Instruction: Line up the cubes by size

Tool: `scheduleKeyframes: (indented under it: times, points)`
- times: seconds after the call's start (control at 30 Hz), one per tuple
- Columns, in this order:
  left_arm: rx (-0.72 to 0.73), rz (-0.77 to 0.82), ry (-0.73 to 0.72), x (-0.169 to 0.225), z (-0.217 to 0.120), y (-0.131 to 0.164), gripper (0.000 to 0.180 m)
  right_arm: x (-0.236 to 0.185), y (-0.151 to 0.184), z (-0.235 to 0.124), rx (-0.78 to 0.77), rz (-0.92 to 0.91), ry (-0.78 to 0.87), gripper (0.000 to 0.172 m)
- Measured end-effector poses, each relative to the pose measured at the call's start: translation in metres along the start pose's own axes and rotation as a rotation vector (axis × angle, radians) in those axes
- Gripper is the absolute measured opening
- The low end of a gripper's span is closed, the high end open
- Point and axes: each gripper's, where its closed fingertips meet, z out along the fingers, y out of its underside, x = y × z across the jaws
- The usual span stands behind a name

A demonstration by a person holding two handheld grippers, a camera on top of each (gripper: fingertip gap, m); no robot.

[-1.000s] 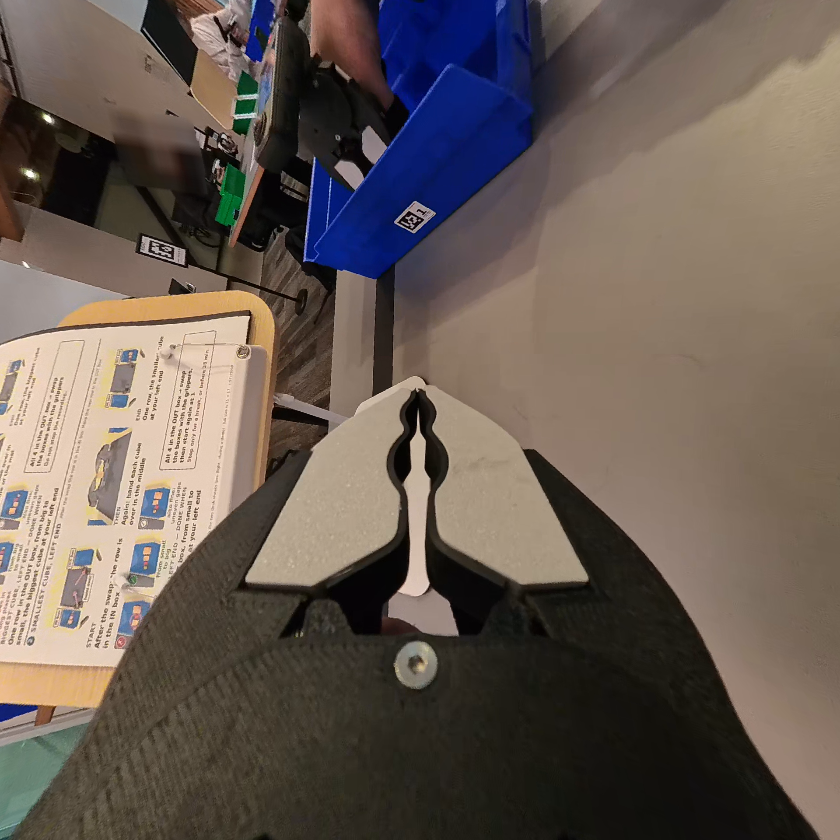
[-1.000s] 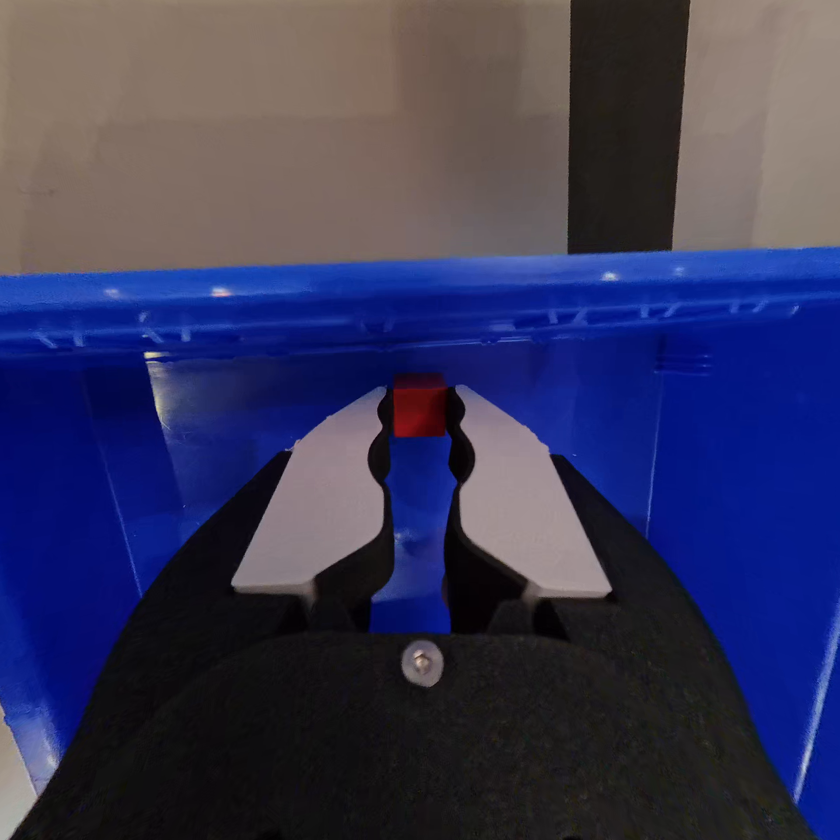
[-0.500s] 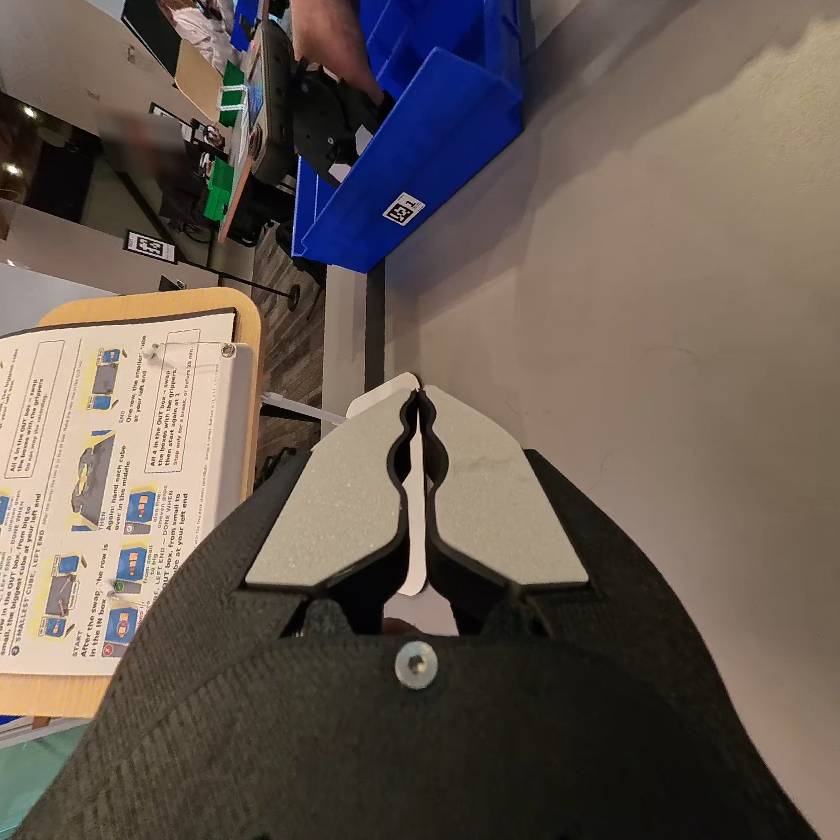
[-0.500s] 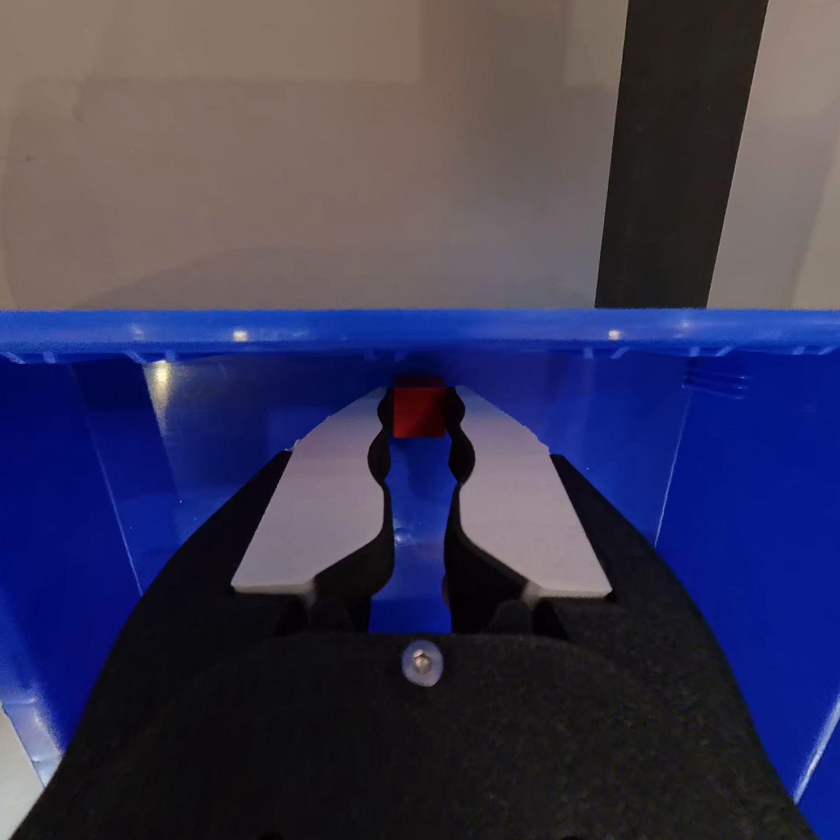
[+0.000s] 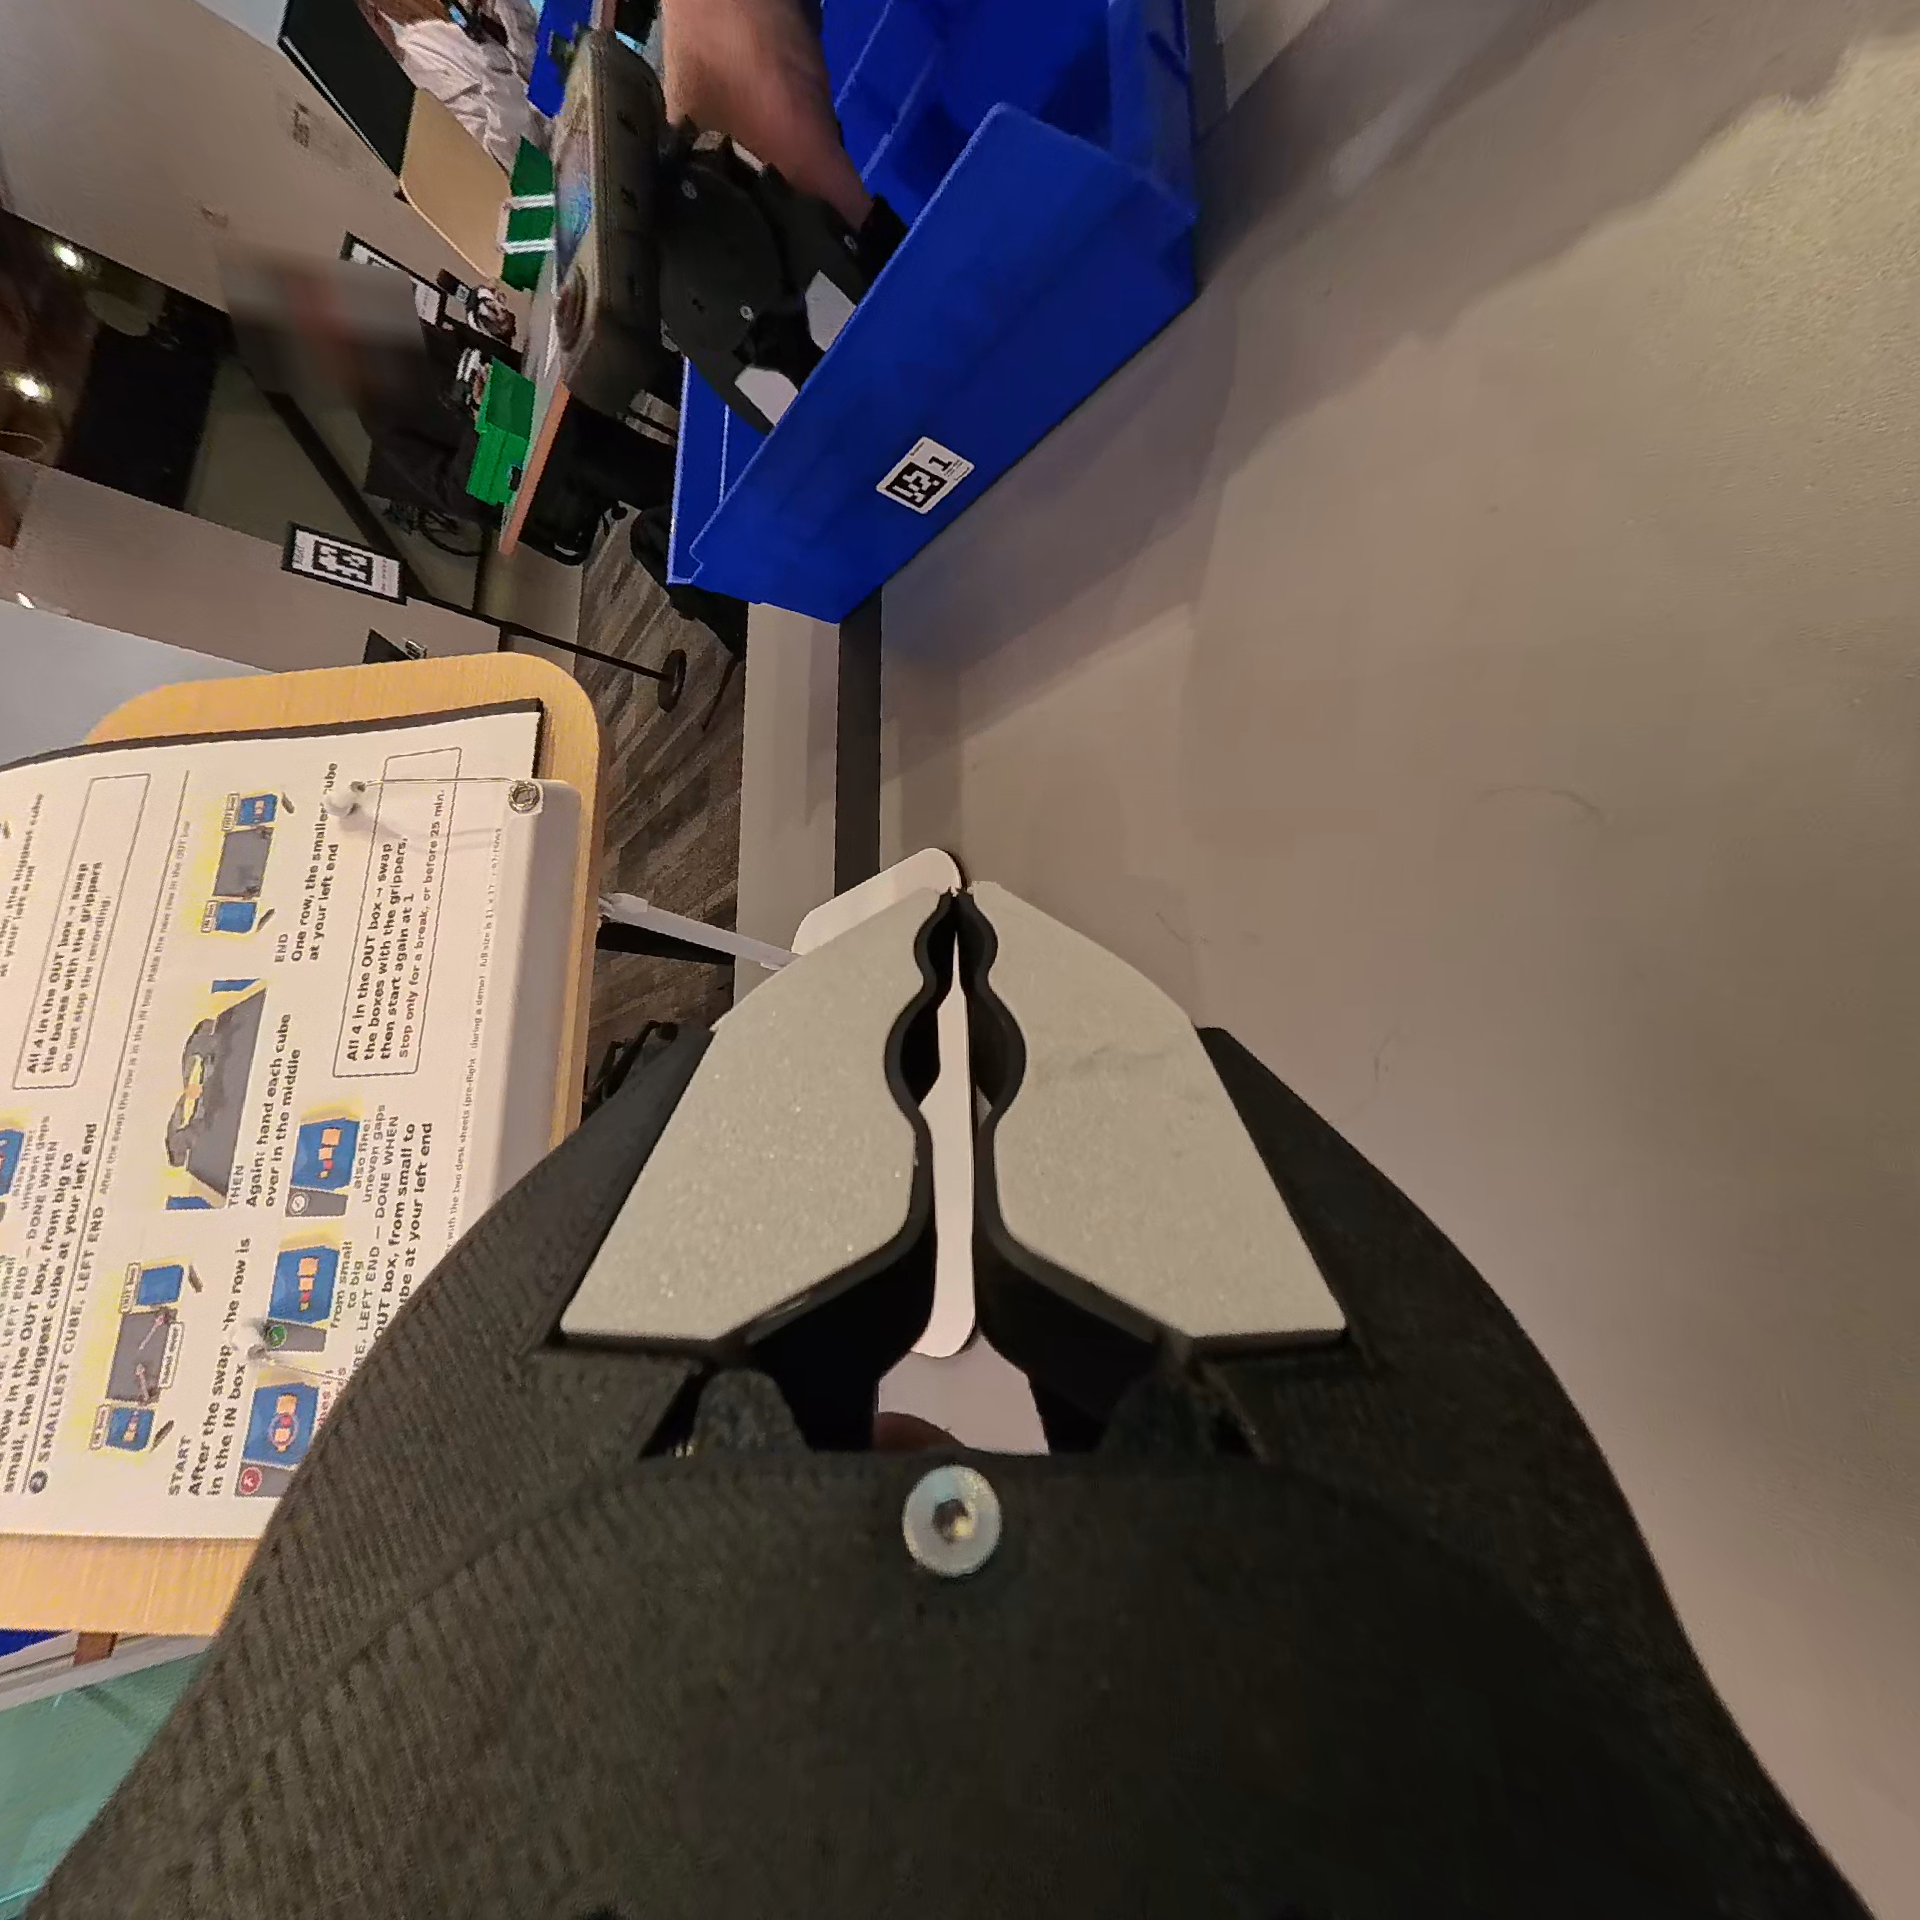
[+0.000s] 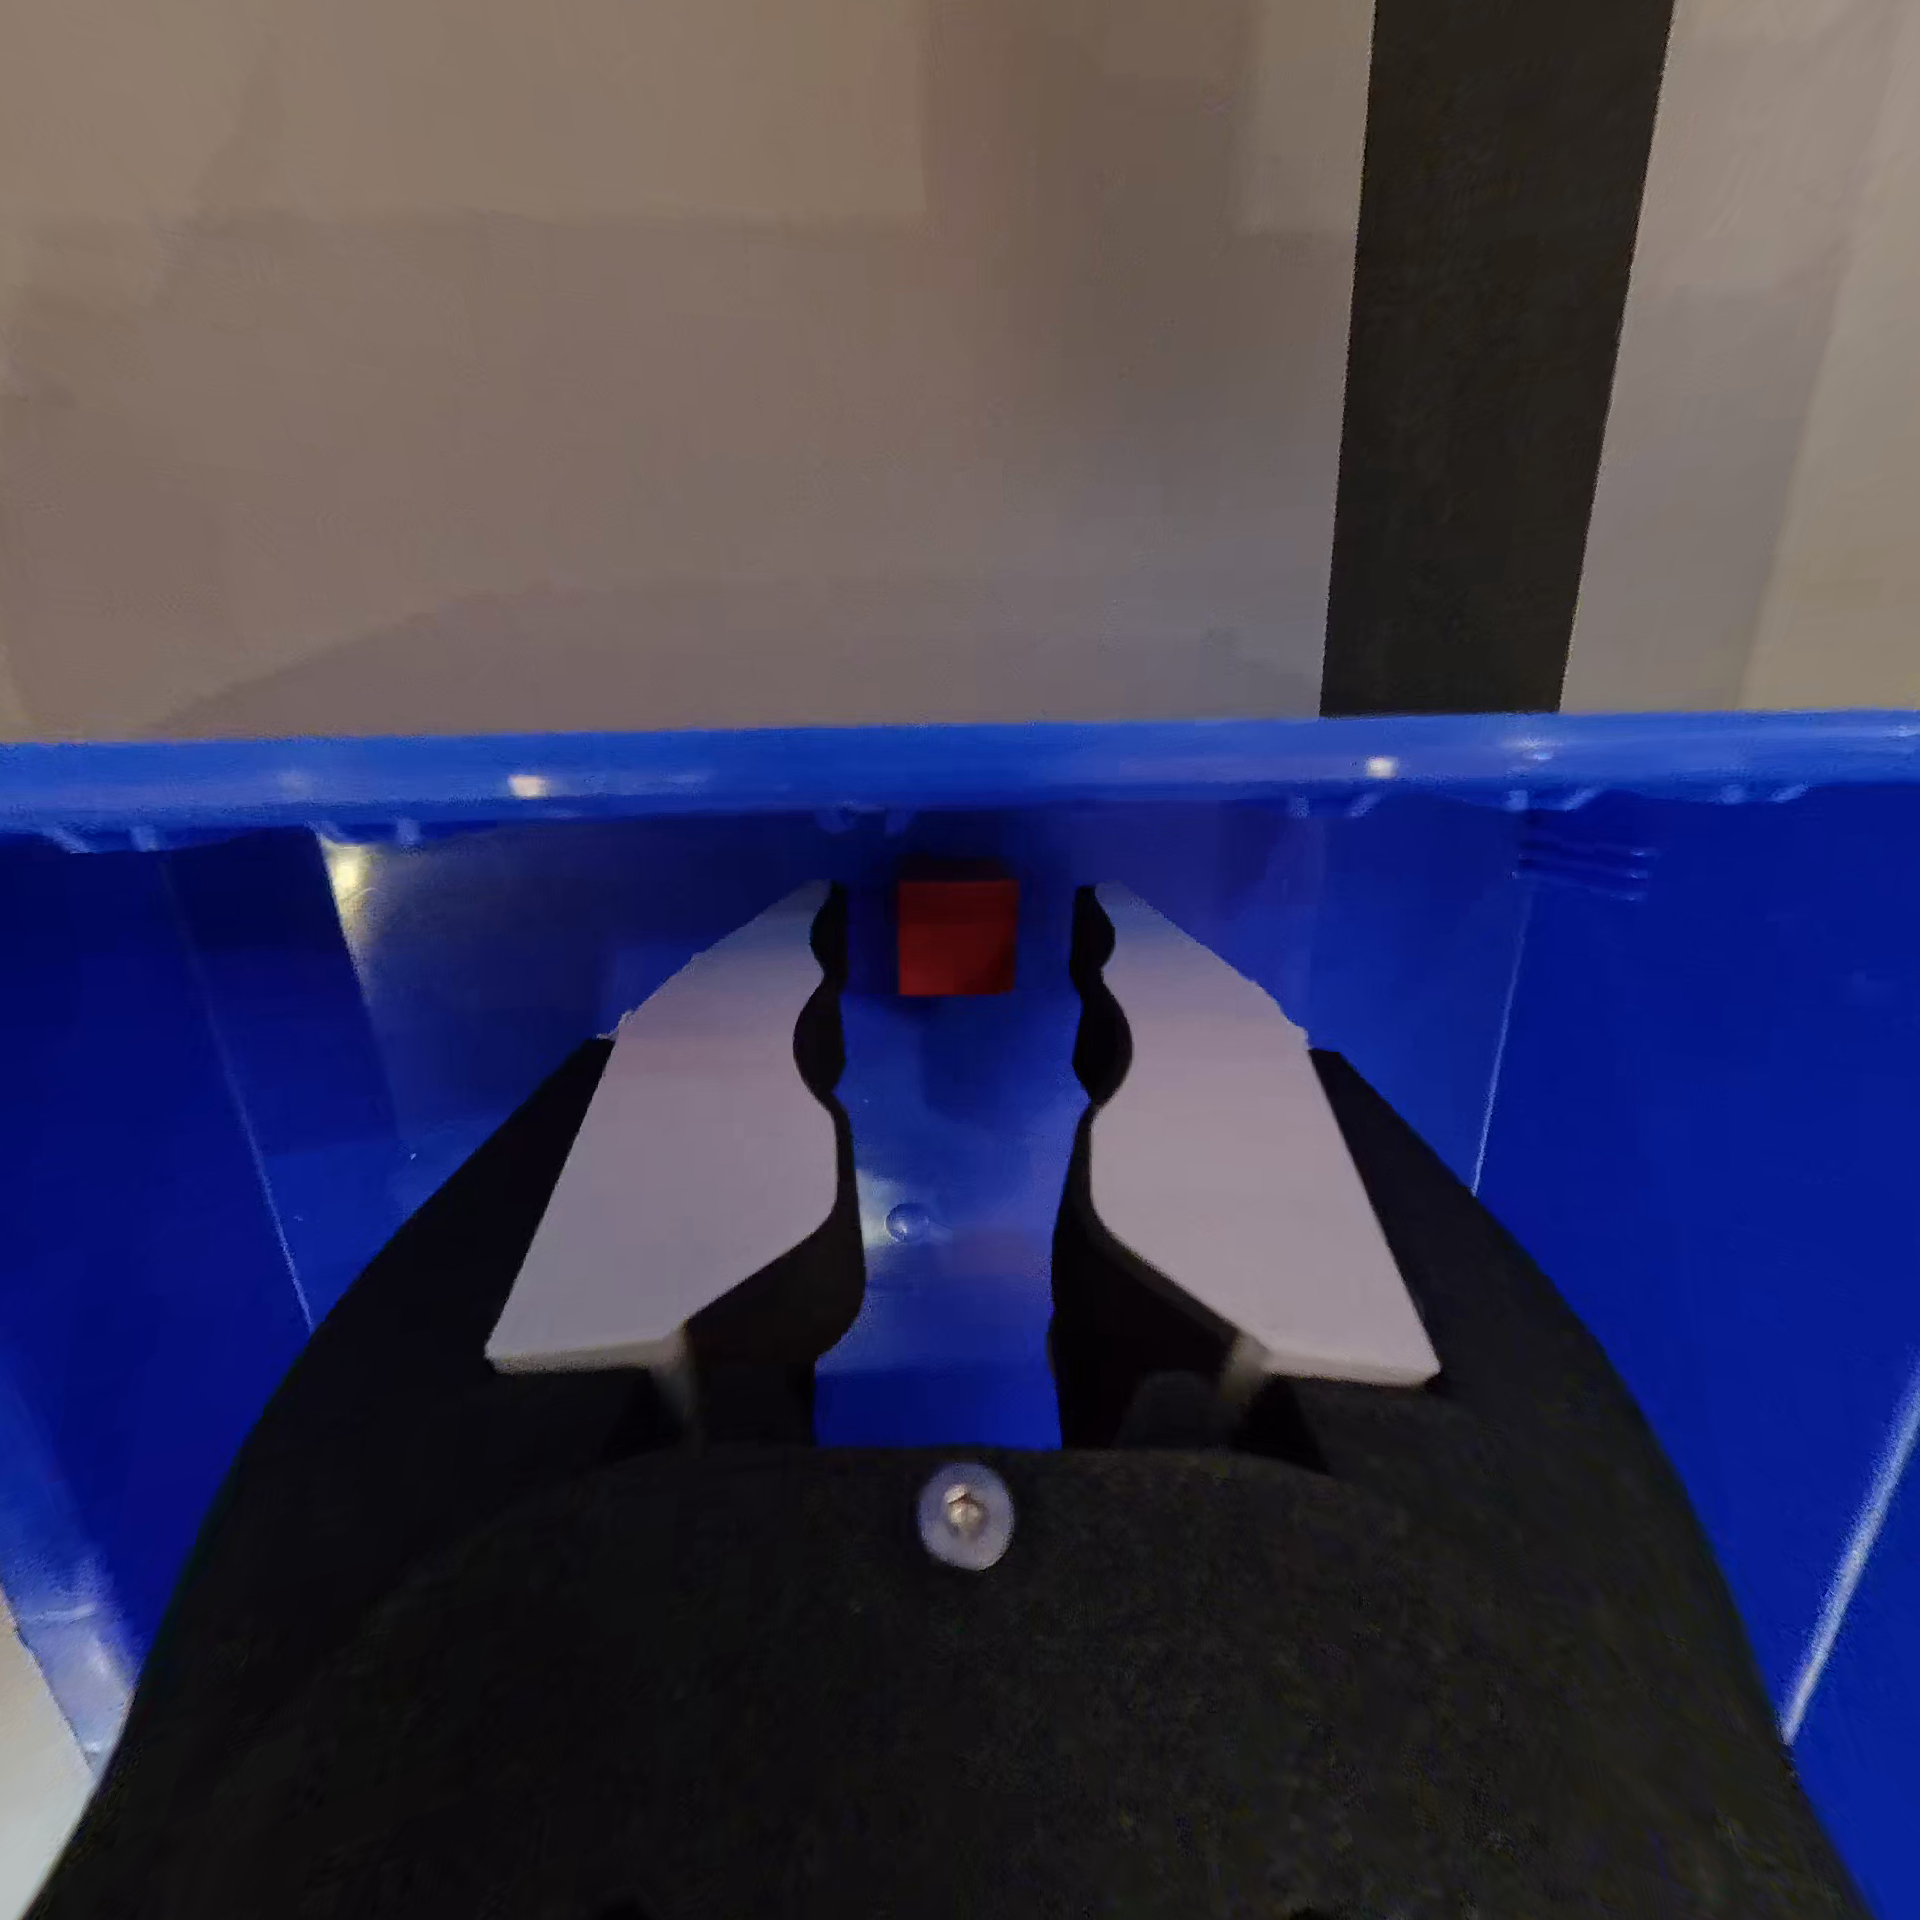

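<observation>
Right tongs point(image 6: 954, 904) spread, inside the blue bin point(image 6: 935, 764), tips either side of a small red cube point(image 6: 954, 940) with a clear gap on both sides, so nothing is gripped. Cube sits on the bin floor at the far wall, about centred between the fingers point(image 6: 727, 1122). Only this one cube shows; the others are out of shot. My read: light, rigid, flat-faced, likely smooth, no fragility concern. Best hold is on the two opposite side faces, square to the pads, at mid-height; an off-square pinch on something this small could twist it or pop it out. The far wall right behind leaves little room to push the tips deeper. Left tongs point(image 5: 956, 904) pressed together at the tips, holding nothing, parked over the grey table point(image 5: 1455, 935). Farther off in that view: same blue bin point(image 5: 935, 343) with the right tool reaching in, and an instruction sheet point(image 5: 260, 1091) on a wooden side table point(image 5: 566, 727).
</observation>
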Motion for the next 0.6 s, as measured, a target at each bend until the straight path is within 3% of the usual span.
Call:
scheduleKeyframes:
  times: [0.03, 0.23, 0.43, 0.6]
  points:
    - [0.0, 0.0, 0.0, 0.0, 0.0, 0.0, 0.0, 0.001, 0.001, -0.003, -0.003, -0.001, 0.014, 0.041]
    - [0.002, 0.004, -0.013, -0.005, -0.005, 0.0, 0.0, 0.001, -0.004, -0.04, 0.058, 0.028, 0.131, 0.042]
    - [-0.007, 0.004, -0.04, -0.014, -0.013, 0.004, 0.0, -0.013, -0.009, -0.105, 0.104, 0.099, 0.382, 0.038]
    - [-0.078, 0.003, -0.107, -0.037, -0.037, 0.027, 0.004, -0.053, -0.047, -0.155, 0.244, 0.075, 0.572, 0.032]
